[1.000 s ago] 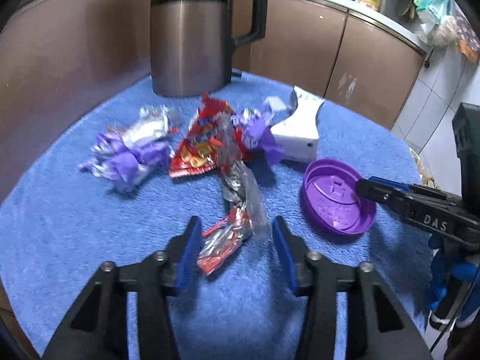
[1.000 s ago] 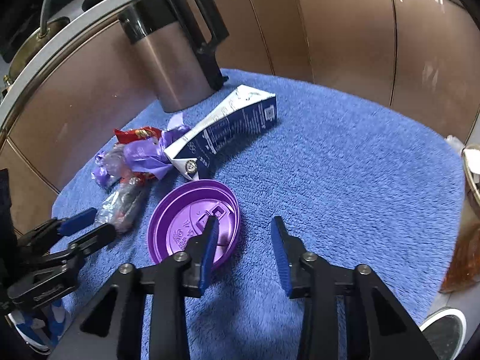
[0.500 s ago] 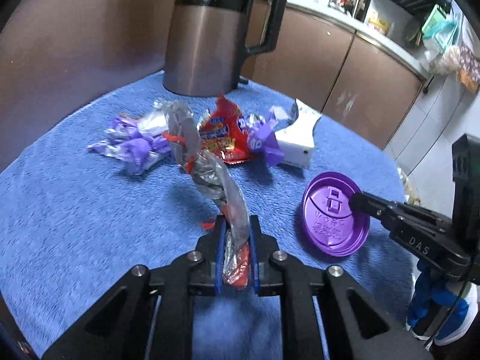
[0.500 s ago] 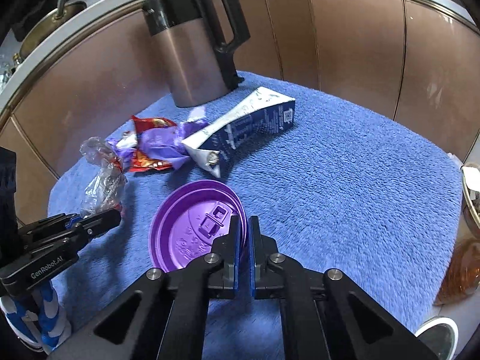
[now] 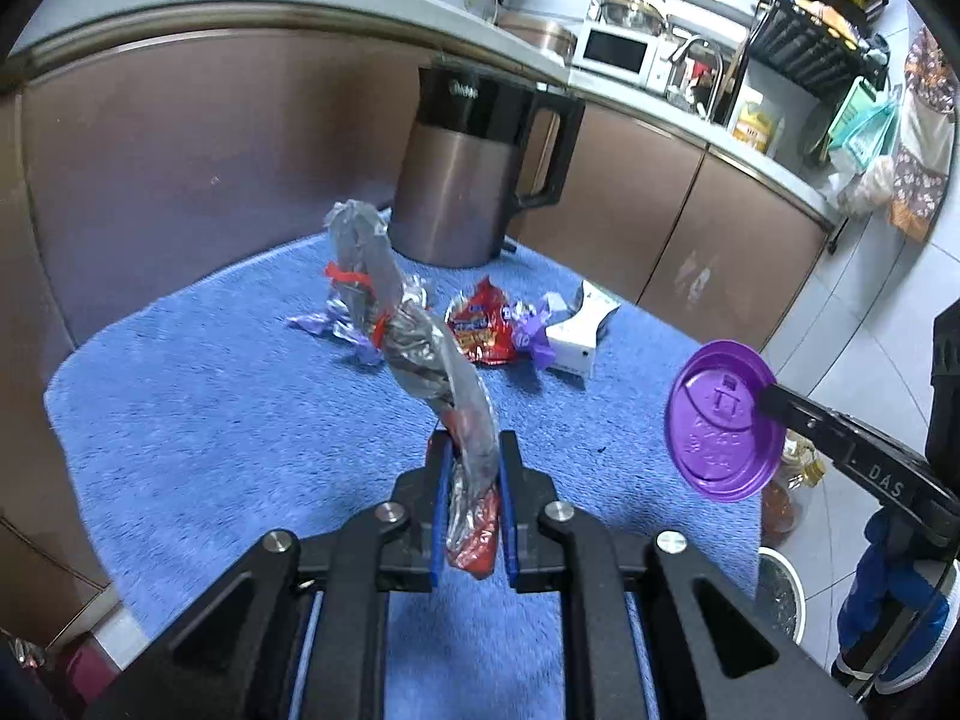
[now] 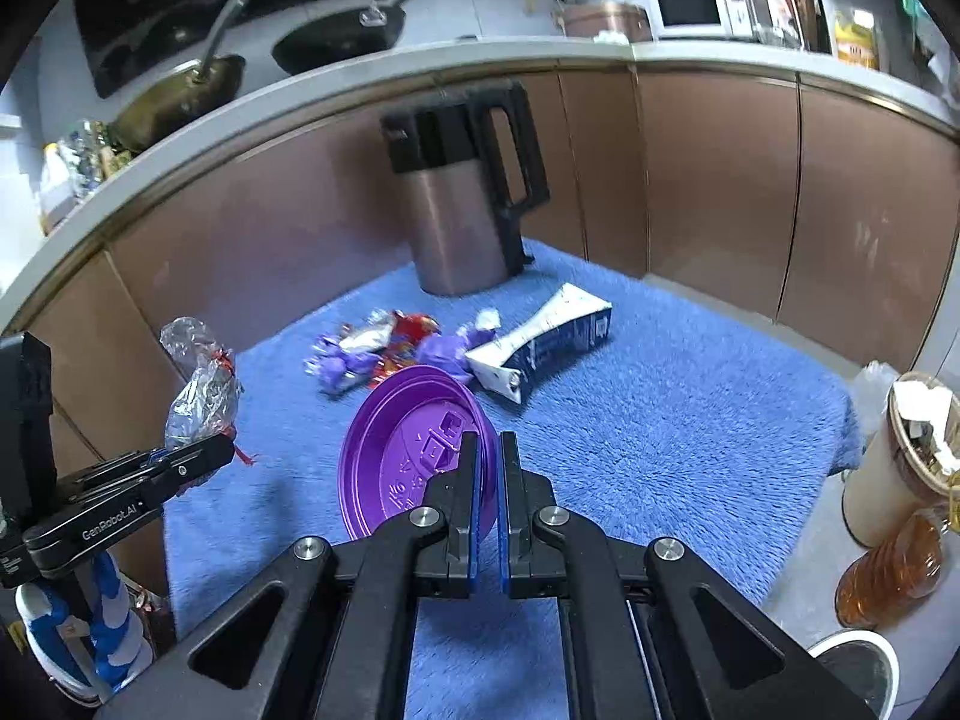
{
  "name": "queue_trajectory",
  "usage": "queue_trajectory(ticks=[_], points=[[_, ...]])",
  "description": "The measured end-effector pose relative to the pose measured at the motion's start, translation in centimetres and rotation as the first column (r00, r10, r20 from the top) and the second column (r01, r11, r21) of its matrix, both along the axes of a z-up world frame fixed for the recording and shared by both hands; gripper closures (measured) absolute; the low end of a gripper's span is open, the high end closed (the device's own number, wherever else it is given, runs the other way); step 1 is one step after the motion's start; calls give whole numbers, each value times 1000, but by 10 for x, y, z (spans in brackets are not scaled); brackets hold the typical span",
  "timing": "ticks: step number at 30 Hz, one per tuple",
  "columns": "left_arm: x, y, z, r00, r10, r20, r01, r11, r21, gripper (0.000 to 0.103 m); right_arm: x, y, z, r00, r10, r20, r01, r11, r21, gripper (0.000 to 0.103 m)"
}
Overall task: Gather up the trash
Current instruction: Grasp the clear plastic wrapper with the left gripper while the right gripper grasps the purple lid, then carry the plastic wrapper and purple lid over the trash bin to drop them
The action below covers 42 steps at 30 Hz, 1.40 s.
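Note:
My left gripper (image 5: 471,468) is shut on a long crumpled clear-and-red plastic wrapper (image 5: 414,348) and holds it up above the blue towel (image 5: 210,408); the wrapper also shows in the right wrist view (image 6: 201,384). My right gripper (image 6: 489,462) is shut on the rim of a purple cup lid (image 6: 408,450), lifted off the towel; the lid also shows at the right of the left wrist view (image 5: 723,420). On the towel lie purple wrappers (image 6: 342,354), a red snack packet (image 5: 483,330) and a flattened blue-and-white carton (image 6: 540,348).
A steel kettle with a black handle (image 5: 468,174) stands at the back of the towel against brown cabinets. At the right, past the towel's edge, stand a cup with trash (image 6: 900,456), an amber bottle (image 6: 888,570) and a round bin (image 6: 858,672).
Both grippers went from open on the towel to shut on their items, then rose. The wrapper and the purple lid now hang in the air above the towel.

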State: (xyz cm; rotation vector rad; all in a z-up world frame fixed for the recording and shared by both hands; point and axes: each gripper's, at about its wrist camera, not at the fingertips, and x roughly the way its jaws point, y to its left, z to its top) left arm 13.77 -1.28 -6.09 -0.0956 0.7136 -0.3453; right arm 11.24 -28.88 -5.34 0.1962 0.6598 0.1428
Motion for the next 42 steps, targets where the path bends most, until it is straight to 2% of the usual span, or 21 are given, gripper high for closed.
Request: queue_trajectory(ticks=[6,12,17,22,24,27,30,34,39,42], points=[[-26,7,24,998,4,56,-4,1000,-13,90,-42,-4,30,997,-14,72,14,1000,-2,99],[-49,-6,42,994,-40,100,43,999,-27,90,-85,-29,48,989,-80,125,80,997,9,99],[-60,-49,53,980,-150,131,152,988,-3,90,-124,-67,52,973,-186,139,187,982,12,99],[-70,-109,58,944,-300,138,298,954,29,90,-168,-120,46,927,-353,124,356,935,1,99],[-77,-138,57,920,-366,136,363,930,47,90,-188,-143,40,895,-433,108,436,900,-11,99],[-91,-188,54,869,-478,124,471,878,81,90,-211,-171,29,841,-536,75,539,841,-41,99],[-109,-242,42,802,-589,95,578,807,121,90,-233,-203,9,775,-632,24,632,772,-62,99],[-135,-314,12,702,-712,11,702,695,156,90,-250,-232,-23,694,-719,-42,709,692,-133,99],[-151,-386,-21,609,-786,-101,790,593,154,90,-254,-258,-61,621,-776,-114,755,630,-180,99],[-153,-416,-34,576,-803,-151,817,560,138,90,-257,-273,-81,592,-792,-151,770,611,-183,99]])
